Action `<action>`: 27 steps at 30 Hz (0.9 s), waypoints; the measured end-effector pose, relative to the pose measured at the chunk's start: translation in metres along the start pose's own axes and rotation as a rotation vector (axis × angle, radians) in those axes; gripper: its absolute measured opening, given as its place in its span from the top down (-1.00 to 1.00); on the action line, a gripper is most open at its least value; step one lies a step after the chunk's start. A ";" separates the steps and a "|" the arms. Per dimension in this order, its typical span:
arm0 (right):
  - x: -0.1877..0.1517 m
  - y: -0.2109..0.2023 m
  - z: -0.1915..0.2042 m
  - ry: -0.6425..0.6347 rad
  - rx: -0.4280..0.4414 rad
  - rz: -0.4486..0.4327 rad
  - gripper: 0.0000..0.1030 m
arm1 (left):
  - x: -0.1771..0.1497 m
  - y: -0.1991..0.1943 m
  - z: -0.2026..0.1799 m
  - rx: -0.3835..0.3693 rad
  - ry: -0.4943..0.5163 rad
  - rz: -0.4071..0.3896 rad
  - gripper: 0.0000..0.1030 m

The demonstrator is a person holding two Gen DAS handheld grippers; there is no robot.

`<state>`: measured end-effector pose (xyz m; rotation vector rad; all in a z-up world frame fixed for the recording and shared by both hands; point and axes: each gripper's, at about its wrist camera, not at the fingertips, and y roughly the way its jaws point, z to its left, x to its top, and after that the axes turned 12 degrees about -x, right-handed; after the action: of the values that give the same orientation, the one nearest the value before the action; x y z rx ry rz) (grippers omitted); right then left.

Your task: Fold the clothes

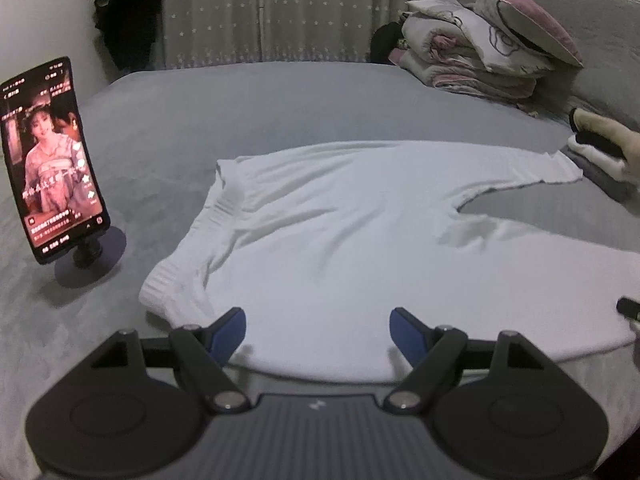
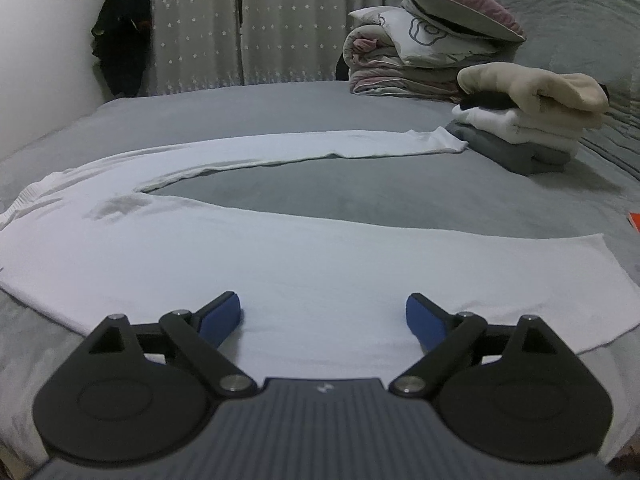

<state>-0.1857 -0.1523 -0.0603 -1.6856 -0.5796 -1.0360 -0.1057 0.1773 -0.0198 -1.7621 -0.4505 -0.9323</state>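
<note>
Garment: white leggings spread flat across middle of grey bed, waistband at left of frame, legs fanned rightward, apparently laid out ready for folding.
Left gripper: jaws released, empty, poised over near edge of fabric.
Right gripper: jaws spread wide, gripping nothing, above near leg.
Folded stack: upper right of frame, likely parked clear of work.
Phone: propped on stand, left of frame.

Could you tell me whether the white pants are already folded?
No, the white pants lie spread flat on the bed, both legs extended apart.
</note>
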 end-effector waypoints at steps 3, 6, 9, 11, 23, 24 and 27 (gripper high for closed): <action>-0.001 -0.001 0.001 -0.005 -0.007 0.004 -0.81 | 0.005 -0.001 -0.003 -0.003 0.001 -0.006 -0.56; -0.003 -0.002 0.002 -0.012 -0.013 0.006 -0.83 | 0.007 -0.002 -0.007 -0.006 0.014 -0.011 -0.56; -0.003 -0.003 0.002 -0.013 -0.016 0.007 -0.83 | 0.010 -0.003 -0.011 -0.011 0.027 -0.014 -0.57; -0.004 -0.003 0.002 -0.013 -0.018 0.008 -0.84 | 0.011 -0.002 -0.014 -0.013 0.030 -0.012 -0.57; 0.005 -0.008 0.000 -0.014 -0.001 0.044 -0.84 | 0.028 0.002 -0.029 -0.007 0.026 -0.014 -0.66; 0.008 -0.008 0.001 -0.022 0.005 0.051 -0.84 | 0.029 0.003 -0.030 -0.007 0.025 -0.016 -0.68; 0.019 -0.009 0.006 -0.054 0.020 0.067 -0.84 | 0.033 0.004 -0.034 -0.005 0.017 -0.020 -0.74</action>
<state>-0.1812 -0.1459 -0.0400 -1.7082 -0.5633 -0.9363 -0.0947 0.1406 0.0085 -1.7552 -0.4564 -0.9630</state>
